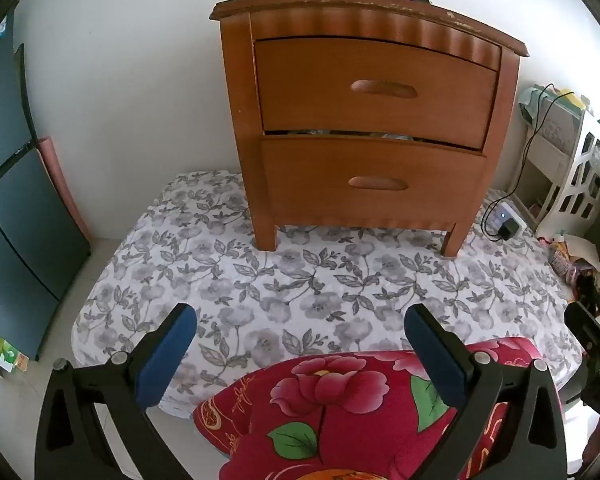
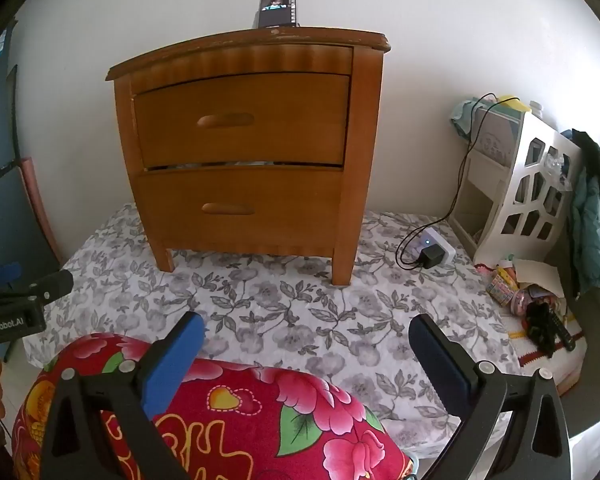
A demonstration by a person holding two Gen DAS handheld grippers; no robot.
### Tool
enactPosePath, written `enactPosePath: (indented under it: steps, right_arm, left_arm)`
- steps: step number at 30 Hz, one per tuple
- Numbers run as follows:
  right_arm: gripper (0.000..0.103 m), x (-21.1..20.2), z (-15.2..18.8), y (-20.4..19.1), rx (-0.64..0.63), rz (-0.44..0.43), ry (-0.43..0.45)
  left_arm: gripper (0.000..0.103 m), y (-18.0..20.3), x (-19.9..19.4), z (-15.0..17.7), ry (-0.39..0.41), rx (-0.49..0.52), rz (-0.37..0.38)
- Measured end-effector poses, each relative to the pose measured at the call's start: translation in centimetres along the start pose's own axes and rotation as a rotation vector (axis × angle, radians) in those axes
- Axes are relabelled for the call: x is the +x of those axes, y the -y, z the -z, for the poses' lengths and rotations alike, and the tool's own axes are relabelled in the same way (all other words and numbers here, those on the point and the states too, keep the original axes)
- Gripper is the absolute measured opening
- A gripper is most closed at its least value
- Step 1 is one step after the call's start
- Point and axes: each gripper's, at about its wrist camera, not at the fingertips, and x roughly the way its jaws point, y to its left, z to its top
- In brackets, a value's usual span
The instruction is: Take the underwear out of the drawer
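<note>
Wooden nightstand (image 1: 364, 120) stands on floral sheet (image 1: 300, 288) — both drawers shut, fabric barely visible in gap above lower drawer (image 1: 374, 178). Left gripper (image 1: 300, 340) and right gripper (image 2: 306, 348) gape wide, empty, over red pillow (image 2: 236, 420).

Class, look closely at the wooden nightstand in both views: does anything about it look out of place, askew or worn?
Yes. The nightstand stands on a floral bedsheet, not on bare floor. A gap above the lower drawer shows something inside. The top's front edge is chipped.
</note>
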Motion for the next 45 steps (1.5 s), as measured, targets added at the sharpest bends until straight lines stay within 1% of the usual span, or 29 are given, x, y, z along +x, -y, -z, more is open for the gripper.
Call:
enactPosePath:
  steps: [45]
  right_arm:
    - [0.103, -0.07, 0.1, -0.42, -0.001, 0.001, -0.004]
  left_arm:
    - [0.103, 0.22, -0.52, 0.01, -0.005, -0.008, 0.005]
